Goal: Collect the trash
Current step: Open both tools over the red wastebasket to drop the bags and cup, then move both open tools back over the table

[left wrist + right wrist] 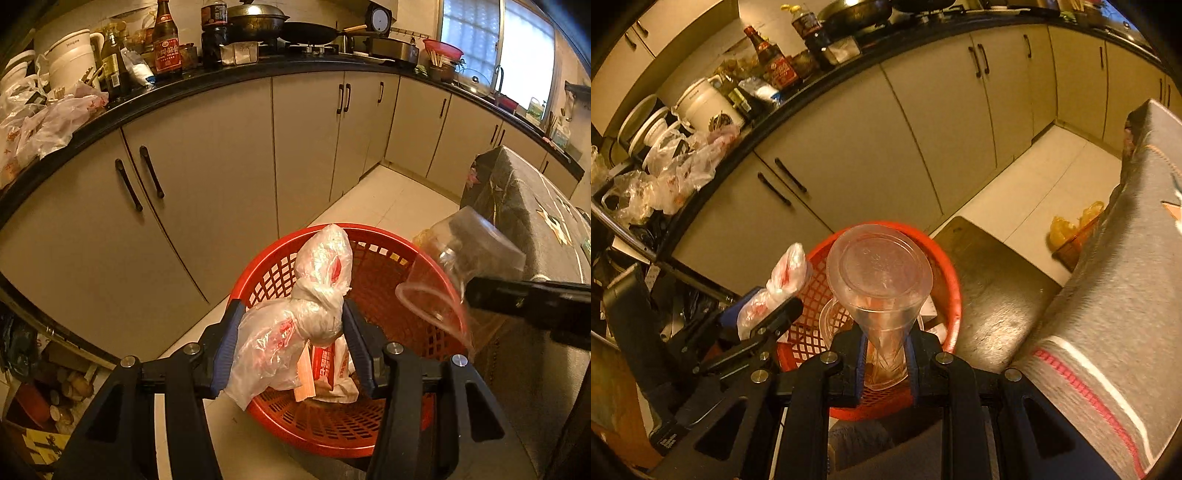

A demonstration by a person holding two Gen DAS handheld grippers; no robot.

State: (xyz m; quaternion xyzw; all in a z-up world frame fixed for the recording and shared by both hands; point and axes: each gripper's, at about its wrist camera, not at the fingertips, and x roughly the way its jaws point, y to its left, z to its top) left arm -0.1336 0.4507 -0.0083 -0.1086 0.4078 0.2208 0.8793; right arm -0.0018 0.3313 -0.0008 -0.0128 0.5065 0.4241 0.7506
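A red plastic basket [388,254] stands on the floor below both grippers; it also shows in the right wrist view [951,295]. My left gripper [291,325] is shut on a knotted clear plastic bag [314,295] with red print, held over the basket. My right gripper [886,350] is shut on a clear plastic cup [882,280], squeezed flat at its rim end, bottom pointing forward, over the basket. The cup [461,258] and right gripper show at the right of the left wrist view. Red and white wrappers [328,373] lie in the basket.
Beige cabinets [207,173] under a black counter [221,77] crowded with bottles, pots and plastic bags [48,122]. A grey cloth-covered table [1126,295] stands at the right, a chair seat [990,288] beside the basket. A yellow bag [1067,225] lies on the floor.
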